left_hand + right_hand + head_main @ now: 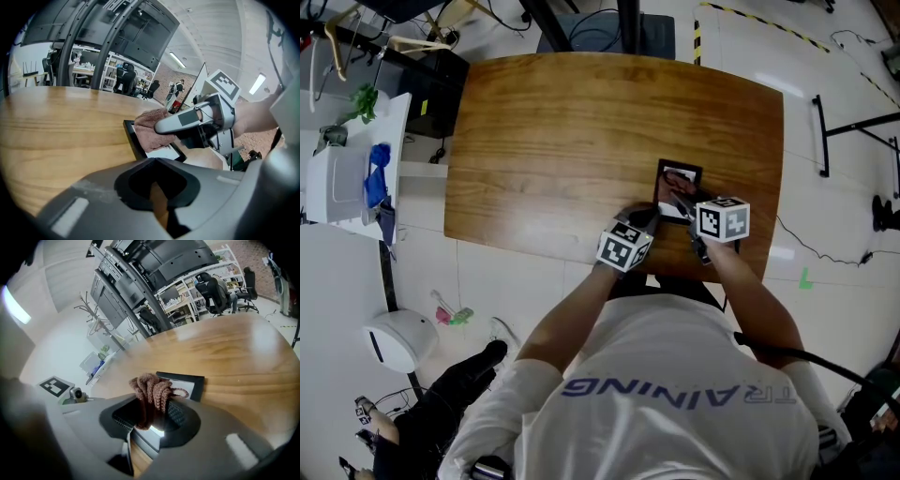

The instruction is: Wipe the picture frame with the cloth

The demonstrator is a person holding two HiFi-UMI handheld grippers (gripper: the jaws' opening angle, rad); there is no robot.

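The picture frame (667, 170) lies flat on the wooden table (544, 141), towards the near right edge and directly in front of the operator. The right gripper (150, 420) has its jaws clamped on a bunched brown cloth (151, 391). The folds stand proud of the jaw tips, so the fabric, not the gripper, bears on the frame. In the left gripper view the cloth rests on the far part of the glazed face, with the black border exposed at the left. The right gripper is angled forward and down over the frame, which suits pressing the cloth to the surface. The left gripper (157, 199) sits just near and left of the frame. Its jaws are drawn close together, leaving only a narrow slit through which table wood shows, and they grip nothing. It is probably placed there to steady the frame, though no view confirms contact. Judgement: wiping is under way, and the near part of the face remains uncovered by the cloth.
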